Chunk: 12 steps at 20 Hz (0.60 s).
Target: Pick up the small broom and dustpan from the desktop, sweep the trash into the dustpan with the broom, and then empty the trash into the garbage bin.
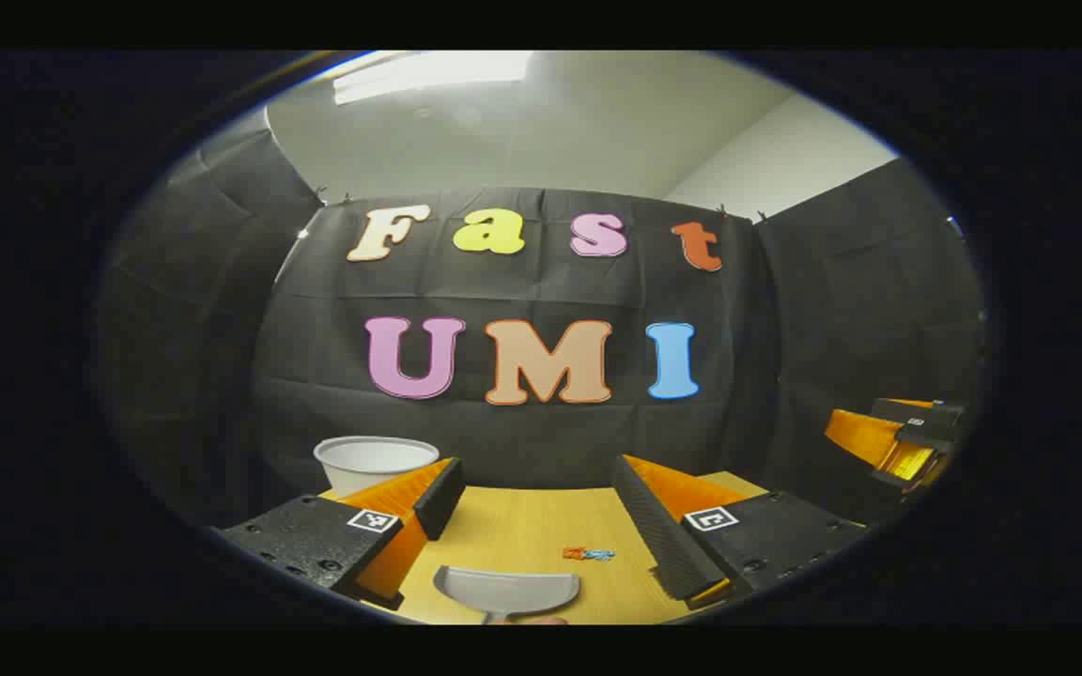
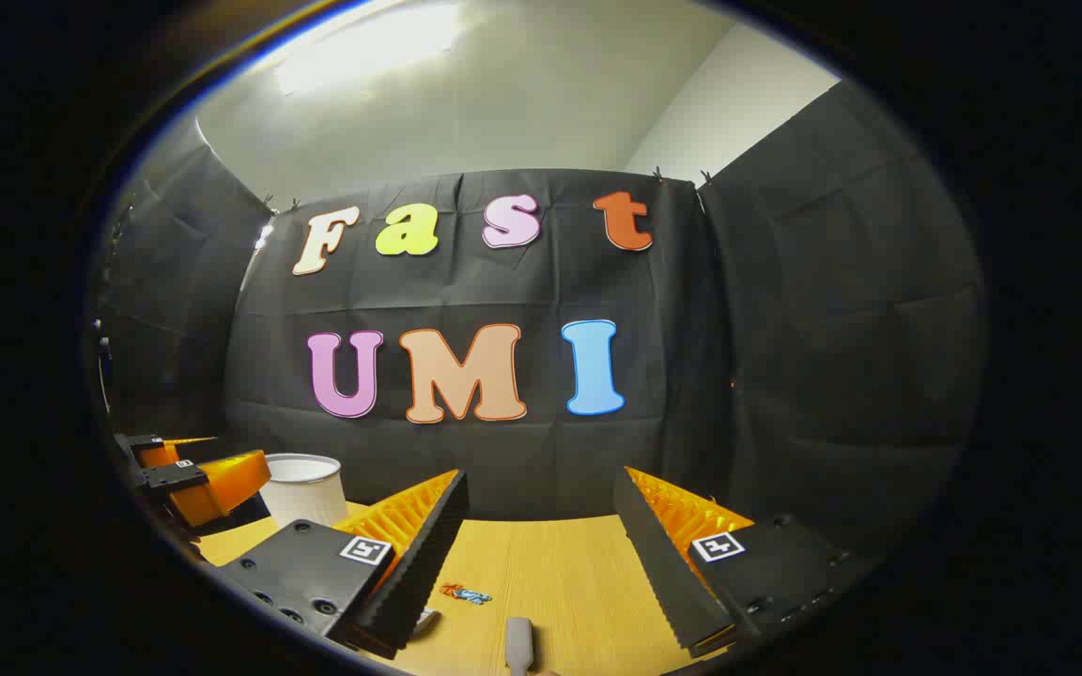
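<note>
A pale wooden counter [image 1: 522, 535] runs across the lower part of both views, backed by a black cloth booth wall [image 1: 522, 432] with a white ceiling above it. Toward the far left corner of the counter stands a white, round garbage bin [image 1: 375, 462], open at the top; in the right gripper view the same garbage bin [image 2: 304, 488] stands at the left, just beyond the other tool. In the left gripper view, the left tool [image 1: 541, 512] is held above the counter with its two fingers spread wide apart, released and grasping nothing. Between those fingers, at the near edge of the view, a grey dustpan [image 1: 506, 591] lies flat on the counter, its curved pan toward the wall. Just beyond it and a little right lies the trash [image 1: 588, 554], a small orange and blue scrap. The right tool [image 1: 898, 441] shows at the far right of this view, raised above the counter. In the right gripper view, the right tool [image 2: 541, 535] also stands spread wide and released, with nothing between its fingers. A grey handle end [image 2: 518, 643] lies on the counter between them at the bottom edge; whether it belongs to the broom cannot be told. The trash [image 2: 466, 593] lies near the left finger. The left tool [image 2: 193, 474] shows at the left edge.
</note>
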Tool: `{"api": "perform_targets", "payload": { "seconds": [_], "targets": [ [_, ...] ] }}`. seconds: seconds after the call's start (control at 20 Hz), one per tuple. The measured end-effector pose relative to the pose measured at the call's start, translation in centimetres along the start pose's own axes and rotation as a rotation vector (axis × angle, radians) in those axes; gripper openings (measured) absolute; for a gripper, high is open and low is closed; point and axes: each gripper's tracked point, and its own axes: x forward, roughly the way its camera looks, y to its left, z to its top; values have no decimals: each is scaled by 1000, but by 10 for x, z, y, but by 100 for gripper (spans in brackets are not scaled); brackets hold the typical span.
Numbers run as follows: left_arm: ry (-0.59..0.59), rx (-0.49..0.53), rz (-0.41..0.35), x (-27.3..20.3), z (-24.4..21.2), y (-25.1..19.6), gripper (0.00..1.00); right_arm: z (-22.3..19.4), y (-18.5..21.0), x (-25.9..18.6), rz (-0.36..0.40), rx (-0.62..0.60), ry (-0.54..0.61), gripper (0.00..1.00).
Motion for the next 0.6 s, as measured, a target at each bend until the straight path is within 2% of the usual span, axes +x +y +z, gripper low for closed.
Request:
{"api": "perform_targets", "payload": {
  "seconds": [0.6],
  "targets": [
    [-24,9,12,-11,9,4,95,11,8,-12,16,-14,-23,100]
  ]
}}
